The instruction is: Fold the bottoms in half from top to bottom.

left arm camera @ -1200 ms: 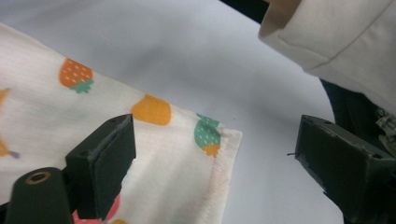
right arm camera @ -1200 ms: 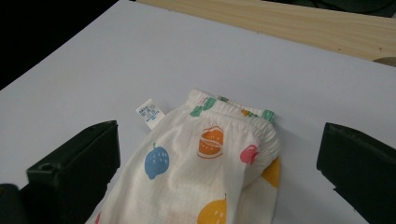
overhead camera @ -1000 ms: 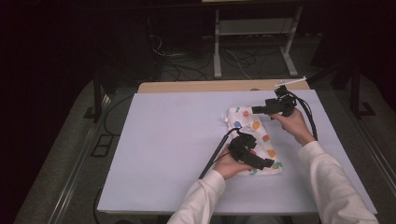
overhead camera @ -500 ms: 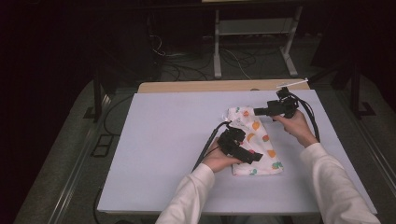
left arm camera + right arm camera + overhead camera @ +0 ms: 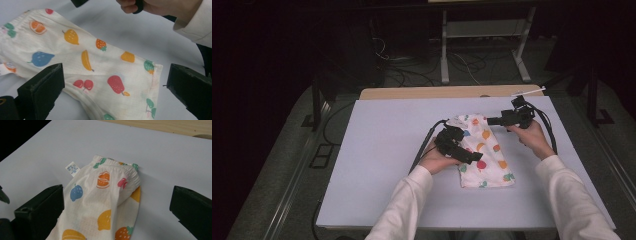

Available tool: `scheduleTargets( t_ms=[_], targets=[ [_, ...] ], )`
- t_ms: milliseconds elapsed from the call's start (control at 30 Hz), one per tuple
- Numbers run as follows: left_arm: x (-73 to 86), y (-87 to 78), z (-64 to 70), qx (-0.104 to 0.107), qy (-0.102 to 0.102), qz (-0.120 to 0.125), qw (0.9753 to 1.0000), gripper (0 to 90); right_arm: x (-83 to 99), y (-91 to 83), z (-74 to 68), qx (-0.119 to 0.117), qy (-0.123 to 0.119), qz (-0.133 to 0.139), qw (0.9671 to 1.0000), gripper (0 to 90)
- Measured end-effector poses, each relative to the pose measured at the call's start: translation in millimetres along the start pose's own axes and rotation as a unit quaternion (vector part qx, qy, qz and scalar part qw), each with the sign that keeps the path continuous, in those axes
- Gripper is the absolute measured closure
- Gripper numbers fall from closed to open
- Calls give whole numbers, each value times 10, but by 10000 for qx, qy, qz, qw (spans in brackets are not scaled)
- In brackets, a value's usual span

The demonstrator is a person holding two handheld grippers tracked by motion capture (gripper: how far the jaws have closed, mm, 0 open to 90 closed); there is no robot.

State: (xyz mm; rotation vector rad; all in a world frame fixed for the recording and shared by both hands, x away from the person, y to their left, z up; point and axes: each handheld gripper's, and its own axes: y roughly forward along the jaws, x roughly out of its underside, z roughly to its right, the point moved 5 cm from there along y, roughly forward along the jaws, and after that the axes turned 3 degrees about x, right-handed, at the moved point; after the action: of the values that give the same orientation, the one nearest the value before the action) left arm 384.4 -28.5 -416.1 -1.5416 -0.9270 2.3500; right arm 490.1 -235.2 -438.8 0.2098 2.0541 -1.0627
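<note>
A small white garment with a fruit print (image 5: 486,152) lies folded flat on the table, its gathered waistband at the far end (image 5: 117,173) and its hem toward the person (image 5: 150,82). My left gripper (image 5: 464,154) hovers at the garment's left edge, jaws wide apart with nothing between them (image 5: 112,87). My right gripper (image 5: 495,120) stands open just above the waistband end (image 5: 115,202), holding nothing. A white label (image 5: 71,168) sticks out beside the waistband.
The pale grey table sheet (image 5: 377,150) has free room to the left and in front. A wooden strip (image 5: 412,93) runs along the far edge. Cables and a metal stand (image 5: 447,55) are on the dark floor beyond.
The garment now lies flat and longer toward the person. My left gripper moved up and left along its edge; my right gripper drew slightly back to the waistband end.
</note>
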Motion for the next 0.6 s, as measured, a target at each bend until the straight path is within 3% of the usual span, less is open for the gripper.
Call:
scheduleTargets(
  t_ms=[600],
  targets=[
    [-183,-147,-344,-109,-2,-133,9999,13,6,-41,46,20,37,33,10000,0]
  ],
)
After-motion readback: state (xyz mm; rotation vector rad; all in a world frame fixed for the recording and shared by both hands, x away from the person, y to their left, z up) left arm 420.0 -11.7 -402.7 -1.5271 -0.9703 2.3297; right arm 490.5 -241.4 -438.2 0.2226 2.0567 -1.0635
